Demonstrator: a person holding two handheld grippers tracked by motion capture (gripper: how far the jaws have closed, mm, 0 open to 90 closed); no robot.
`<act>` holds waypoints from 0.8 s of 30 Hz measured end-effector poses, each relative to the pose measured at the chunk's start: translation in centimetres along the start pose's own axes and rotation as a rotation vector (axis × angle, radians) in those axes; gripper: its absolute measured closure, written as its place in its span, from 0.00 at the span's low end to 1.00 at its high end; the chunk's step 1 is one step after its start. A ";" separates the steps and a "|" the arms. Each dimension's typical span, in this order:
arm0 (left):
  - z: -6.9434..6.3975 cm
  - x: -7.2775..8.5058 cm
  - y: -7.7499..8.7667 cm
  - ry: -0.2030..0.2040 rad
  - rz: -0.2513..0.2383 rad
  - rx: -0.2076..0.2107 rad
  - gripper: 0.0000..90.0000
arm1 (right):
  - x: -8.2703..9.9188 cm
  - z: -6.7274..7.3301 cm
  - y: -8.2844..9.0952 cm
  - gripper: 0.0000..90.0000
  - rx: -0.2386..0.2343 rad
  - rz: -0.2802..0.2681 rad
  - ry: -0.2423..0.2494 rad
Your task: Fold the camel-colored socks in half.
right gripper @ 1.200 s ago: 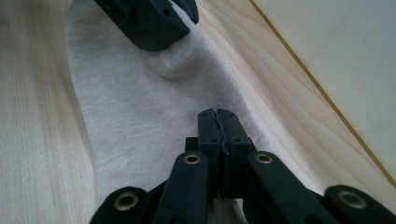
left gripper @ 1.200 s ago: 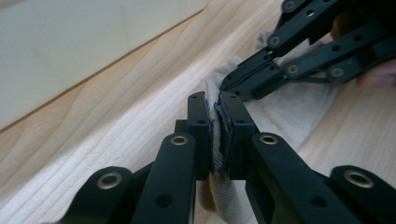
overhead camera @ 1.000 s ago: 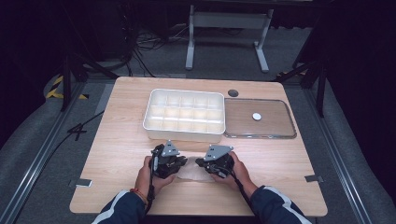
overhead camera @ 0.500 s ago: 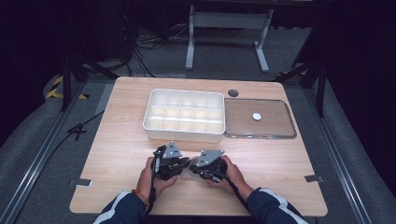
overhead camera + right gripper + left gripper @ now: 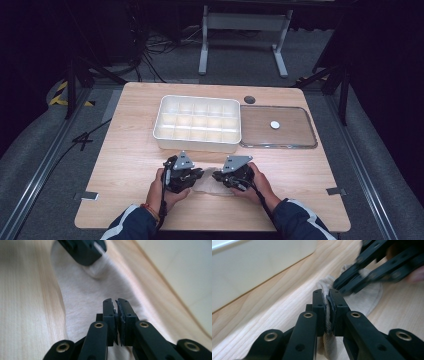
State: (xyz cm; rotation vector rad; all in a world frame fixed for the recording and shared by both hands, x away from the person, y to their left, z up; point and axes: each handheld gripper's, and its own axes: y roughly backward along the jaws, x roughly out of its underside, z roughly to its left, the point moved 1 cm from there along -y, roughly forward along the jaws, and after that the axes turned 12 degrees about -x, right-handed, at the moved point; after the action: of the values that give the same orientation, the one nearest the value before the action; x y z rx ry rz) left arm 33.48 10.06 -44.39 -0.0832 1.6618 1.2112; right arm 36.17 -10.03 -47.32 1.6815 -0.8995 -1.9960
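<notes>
A: Left tool (image 5: 329, 293) clamped tight on a fold of beige cloth (image 5: 367, 298); seen close in the left gripper view.
B: Right tool (image 5: 116, 302) nearly closed, just been opening, cloth beneath; grip hard to tell.
A: From above, cloth (image 5: 207, 182) between both tools, at 6 o'clock from the white tray (image 5: 160, 125) on the surface (image 5: 130, 150).
B: No readable writing. Tools closer together than before.

Two grippers — the left gripper (image 5: 199, 176) and the right gripper (image 5: 218, 177) — and two hands on them. One pale cloth (image 5: 209, 184) lies between them. One white compartment tray (image 5: 197, 123), one clear lid (image 5: 295, 131) carrying one white disc (image 5: 274, 124) — all on one wooden table (image 5: 125, 150).
</notes>
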 end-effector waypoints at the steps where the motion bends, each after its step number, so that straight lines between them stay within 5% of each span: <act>1: 0.0 0.0 0.0 0.000 0.000 0.000 0.94 | 0.0 0.0 0.0 0.95 0.000 0.000 0.000; 10: -1.5 -1.0 -1.5 -0.014 -0.013 0.003 0.94 | 0.1 -0.8 -1.0 0.89 -0.026 -0.020 -0.024; 17: -0.8 -0.8 -1.2 0.017 -0.007 -0.013 0.94 | 0.9 -1.6 3.0 0.84 0.026 -0.081 -0.046; 24: -0.9 -0.8 -1.2 0.015 -0.003 -0.011 0.94 | 3.3 -1.2 5.5 0.72 0.086 0.005 -0.075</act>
State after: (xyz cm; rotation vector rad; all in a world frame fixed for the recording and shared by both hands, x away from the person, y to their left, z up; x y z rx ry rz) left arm 33.92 8.48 -44.66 -0.1016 1.6677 1.2202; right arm 36.02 -16.50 -46.08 1.6574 -1.0287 -2.0558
